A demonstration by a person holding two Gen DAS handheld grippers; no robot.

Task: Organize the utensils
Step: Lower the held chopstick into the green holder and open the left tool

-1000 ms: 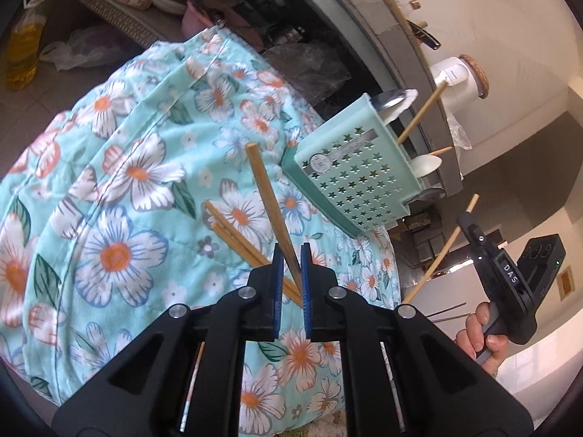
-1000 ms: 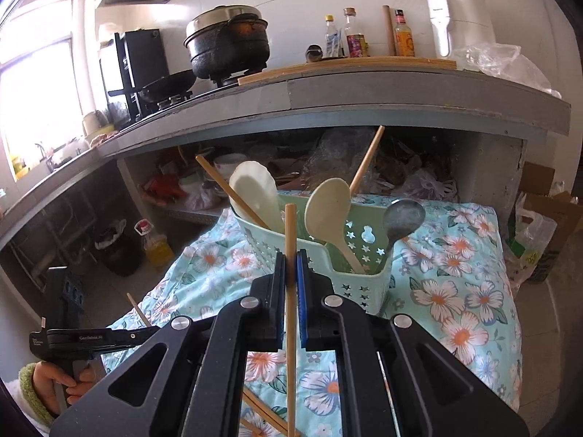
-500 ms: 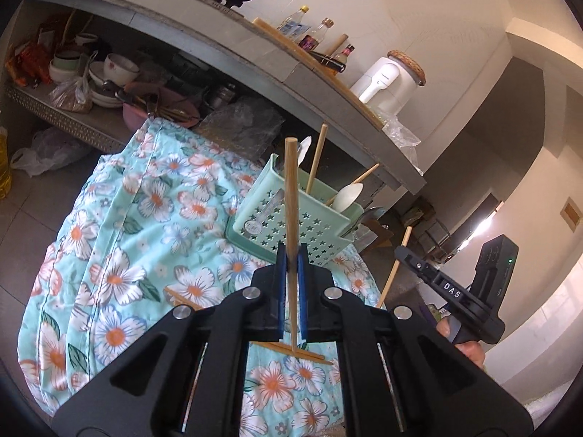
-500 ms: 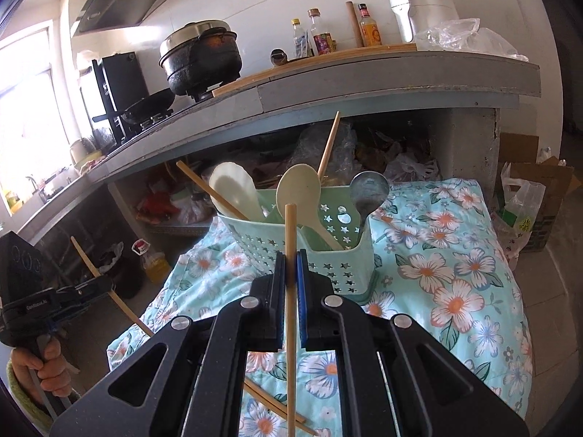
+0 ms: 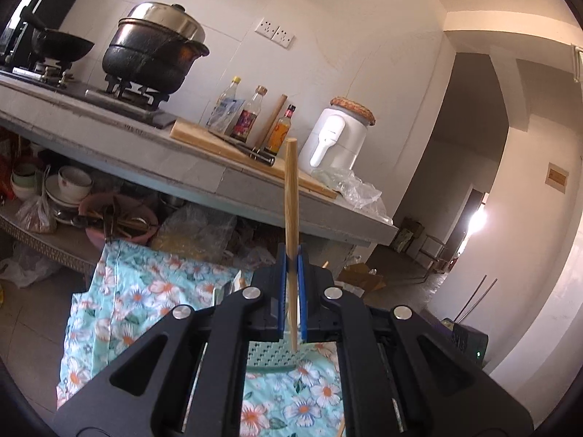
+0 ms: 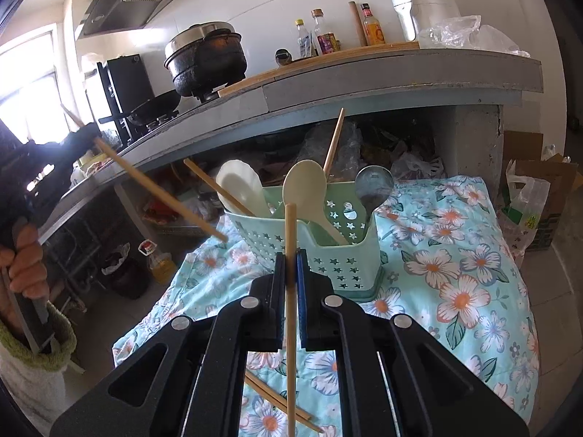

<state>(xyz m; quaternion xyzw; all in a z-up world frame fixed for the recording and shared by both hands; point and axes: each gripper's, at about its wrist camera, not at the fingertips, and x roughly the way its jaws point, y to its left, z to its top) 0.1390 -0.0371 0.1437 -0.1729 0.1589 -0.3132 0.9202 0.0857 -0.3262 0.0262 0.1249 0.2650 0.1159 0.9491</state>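
Observation:
My left gripper (image 5: pixel 290 255) is shut on a wooden chopstick (image 5: pixel 291 196) that stands upright between its pads. The same gripper and chopstick (image 6: pixel 160 196) show at the left of the right wrist view, raised with the tip just left of the mint-green utensil basket (image 6: pixel 328 251). My right gripper (image 6: pixel 290 258) is shut on another wooden chopstick (image 6: pixel 290 291), held upright in front of the basket. The basket holds two pale spoons (image 6: pixel 304 185), a metal spoon (image 6: pixel 373 184) and chopsticks (image 6: pixel 333 142). Only its lower perforated edge (image 5: pixel 271 357) shows in the left view.
The basket stands on a table with a floral cloth (image 6: pixel 455 276). Two more chopsticks (image 6: pixel 277 397) lie on the cloth under my right gripper. Behind is a grey counter (image 6: pixel 364 83) with a black pot (image 6: pixel 206 62), bottles and a white appliance (image 5: pixel 339 142).
My left gripper has lifted and tilted up with its chopstick, from over the cloth to up beside the basket's left. My right gripper has moved a little closer to the basket.

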